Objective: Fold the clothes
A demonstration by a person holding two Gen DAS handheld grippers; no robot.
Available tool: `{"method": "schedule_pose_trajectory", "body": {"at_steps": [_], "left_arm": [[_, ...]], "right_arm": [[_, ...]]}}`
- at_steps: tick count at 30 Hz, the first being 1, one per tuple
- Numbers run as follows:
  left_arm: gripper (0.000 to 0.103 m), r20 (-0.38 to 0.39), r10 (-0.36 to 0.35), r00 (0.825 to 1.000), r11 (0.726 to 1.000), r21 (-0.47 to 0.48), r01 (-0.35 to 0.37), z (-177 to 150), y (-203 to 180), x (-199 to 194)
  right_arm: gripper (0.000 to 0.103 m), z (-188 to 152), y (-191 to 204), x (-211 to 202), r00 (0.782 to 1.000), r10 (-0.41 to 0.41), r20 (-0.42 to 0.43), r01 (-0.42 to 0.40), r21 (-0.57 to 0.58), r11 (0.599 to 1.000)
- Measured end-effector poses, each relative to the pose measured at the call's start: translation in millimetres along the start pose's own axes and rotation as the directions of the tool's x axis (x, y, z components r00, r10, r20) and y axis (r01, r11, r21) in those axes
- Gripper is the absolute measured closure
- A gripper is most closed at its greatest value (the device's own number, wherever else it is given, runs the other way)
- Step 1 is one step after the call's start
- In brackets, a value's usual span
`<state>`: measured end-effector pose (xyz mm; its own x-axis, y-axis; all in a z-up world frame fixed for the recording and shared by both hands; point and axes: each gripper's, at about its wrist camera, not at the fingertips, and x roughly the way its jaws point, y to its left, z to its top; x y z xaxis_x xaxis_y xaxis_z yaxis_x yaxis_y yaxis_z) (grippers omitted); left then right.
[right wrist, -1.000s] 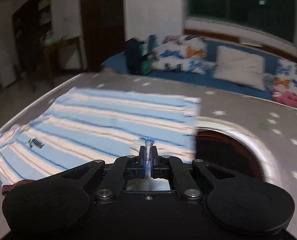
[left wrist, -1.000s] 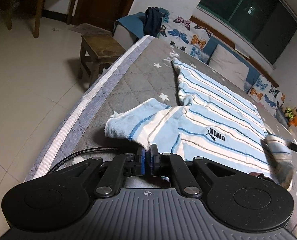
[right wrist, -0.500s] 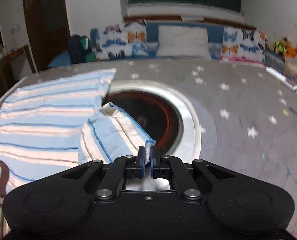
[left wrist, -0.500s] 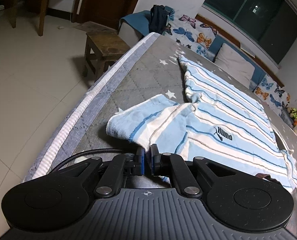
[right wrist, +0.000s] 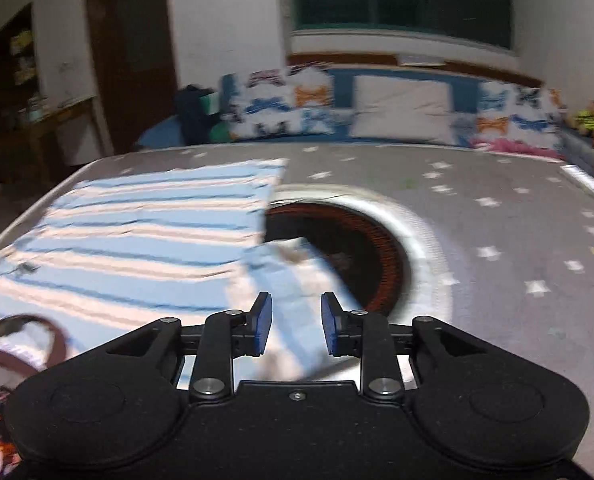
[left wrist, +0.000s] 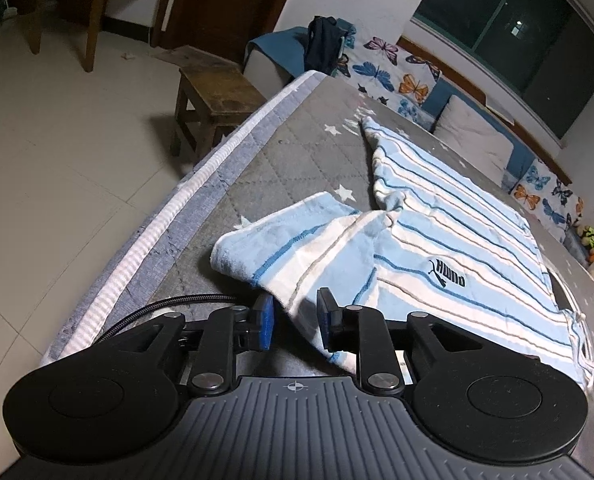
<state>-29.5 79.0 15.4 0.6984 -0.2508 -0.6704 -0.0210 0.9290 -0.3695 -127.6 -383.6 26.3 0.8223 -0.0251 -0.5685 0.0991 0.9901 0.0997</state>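
Striped shirt (left wrist: 457,240) lies flat on the bed (left wrist: 289,152), long axis running away from both grippers; left gripper (left wrist: 295,322) released over the near sleeve (left wrist: 281,240); right gripper (right wrist: 297,324) released over the opposite sleeve (right wrist: 297,276).

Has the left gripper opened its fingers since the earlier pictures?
Yes. The left gripper was shut on the striped shirt near its shoulder; now its fingers stand apart, with the cloth lying loose between them on the grey mattress.
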Motion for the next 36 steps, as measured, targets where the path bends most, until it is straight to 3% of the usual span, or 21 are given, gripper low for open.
{"method": "schedule_pose_trajectory", "body": {"at_steps": [10,16,19,22,25,29,36], "left_arm": [[0.096,0.06,-0.003,0.998,1.0,-0.007,0.003,-2,1,-6],[0.098,0.093,-0.027,0.995,0.999,-0.016,0.029,0,0,-11],[0.098,0.113,-0.052,0.992,0.999,0.015,0.051,3,-8,-16],[0.098,0.138,-0.083,0.987,0.99,0.126,0.066,3,-27,-23],[0.098,0.147,-0.132,0.98,0.96,0.267,0.09,1,-54,-25],[0.098,0.098,-0.206,0.974,0.906,0.396,0.152,-9,-81,-20],[0.097,-0.035,-0.246,0.969,0.87,0.431,0.237,-22,-100,13]], "right_arm": [[0.07,-8,23,19,0.996,0.07,-0.046,-0.072,-0.026,0.997],[0.066,-12,31,23,0.995,0.073,-0.063,-0.076,-0.051,0.996],[0.066,-14,33,25,0.995,0.069,-0.075,-0.074,-0.064,0.995],[0.065,-15,34,28,0.994,0.068,-0.084,-0.074,-0.07,0.995],[0.065,-16,34,30,0.994,0.068,-0.091,-0.074,-0.071,0.995],[0.065,-16,33,31,0.993,0.069,-0.094,-0.075,-0.067,0.995],[0.058,-16,30,27,0.994,0.068,-0.091,-0.073,-0.054,0.996]]}}
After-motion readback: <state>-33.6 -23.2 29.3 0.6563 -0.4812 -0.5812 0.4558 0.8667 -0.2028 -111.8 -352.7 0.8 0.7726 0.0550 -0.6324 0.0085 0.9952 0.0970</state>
